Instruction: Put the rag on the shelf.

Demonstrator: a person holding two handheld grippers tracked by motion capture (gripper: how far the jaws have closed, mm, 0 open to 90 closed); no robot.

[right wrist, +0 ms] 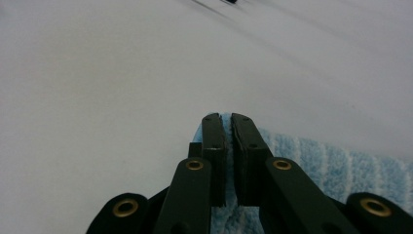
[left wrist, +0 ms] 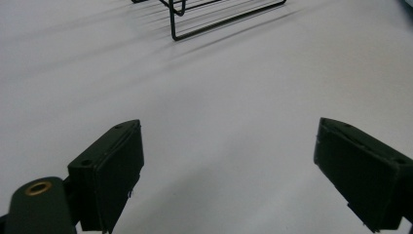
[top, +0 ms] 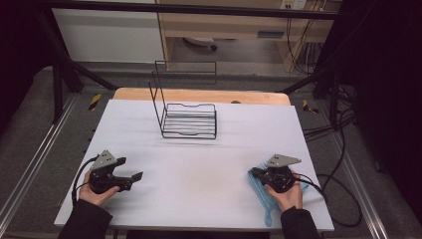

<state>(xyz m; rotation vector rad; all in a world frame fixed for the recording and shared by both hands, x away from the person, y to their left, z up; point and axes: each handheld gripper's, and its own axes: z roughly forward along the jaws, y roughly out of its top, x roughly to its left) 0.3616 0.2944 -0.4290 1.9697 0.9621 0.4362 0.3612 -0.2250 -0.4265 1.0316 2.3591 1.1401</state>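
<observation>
Right tongs [right wrist: 227,122] pinch blue cloth [right wrist: 336,161].

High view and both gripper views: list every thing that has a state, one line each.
Left claw: open, jaws wide apart, nothing between them.
Right claw: shut, pinching the edge of the blue cloth.
Blue cloth: lying on the white table, partly under the right claw.
Wire rack: upright, empty, standing at the table's far middle.
</observation>
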